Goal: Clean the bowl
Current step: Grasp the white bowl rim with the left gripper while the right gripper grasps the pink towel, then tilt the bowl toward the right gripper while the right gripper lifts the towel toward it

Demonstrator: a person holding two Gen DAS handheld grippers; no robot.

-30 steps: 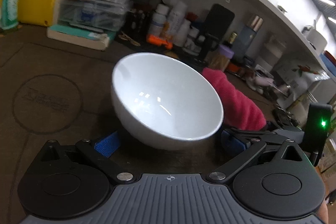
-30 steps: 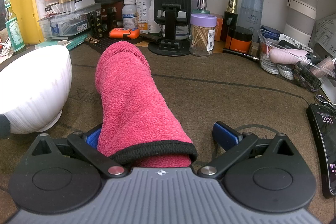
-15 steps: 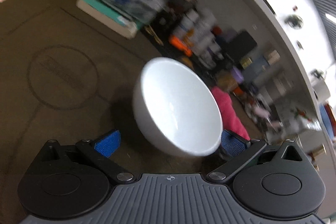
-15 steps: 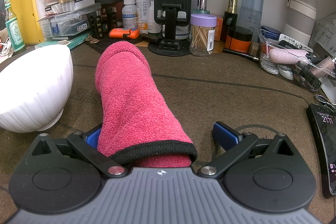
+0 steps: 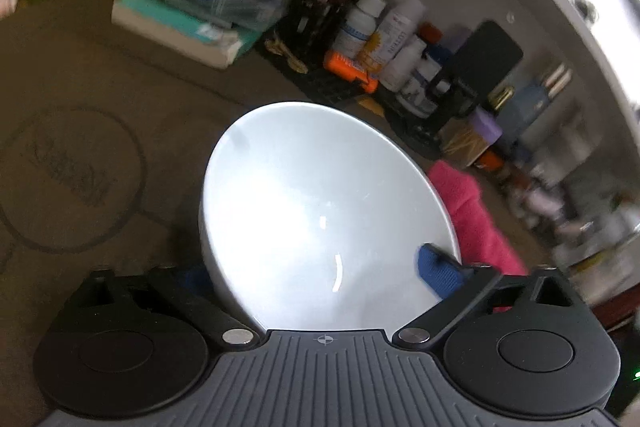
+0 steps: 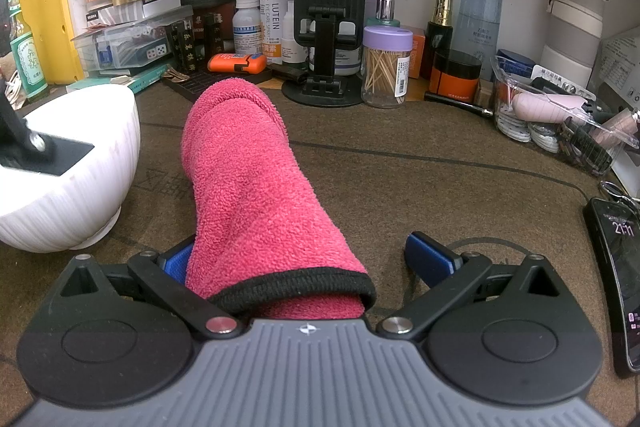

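A white ribbed bowl (image 5: pixel 320 211) stands upright on the brown mat, and also shows at the left edge of the right wrist view as the bowl (image 6: pixel 76 187). My left gripper (image 5: pixel 314 273) is open and straddles its near wall: the right blue fingertip (image 5: pixel 436 271) is inside the bowl, while the left one is mostly hidden outside it. A black part of the left gripper (image 6: pixel 24 143) reaches into the bowl. A pink cloth mitt (image 6: pixel 248 195) with a black hem lies between the fingers of my open right gripper (image 6: pixel 304 259), against the left finger and clear of the right fingertip (image 6: pixel 432 259).
A low shelf along the back holds bottles, a black phone stand (image 6: pixel 330 27), a toothpick jar (image 6: pixel 386 67) and plastic boxes (image 6: pixel 128 43). A phone (image 6: pixel 618 279) lies at the right edge. A clear tray of small items (image 6: pixel 560 123) sits at the right. The brown mat (image 6: pixel 400 179) is bare mid-right.
My left gripper has swung and come down over the bowl, so its right finger is now inside the rim. The right gripper and the pink cloth have not moved.
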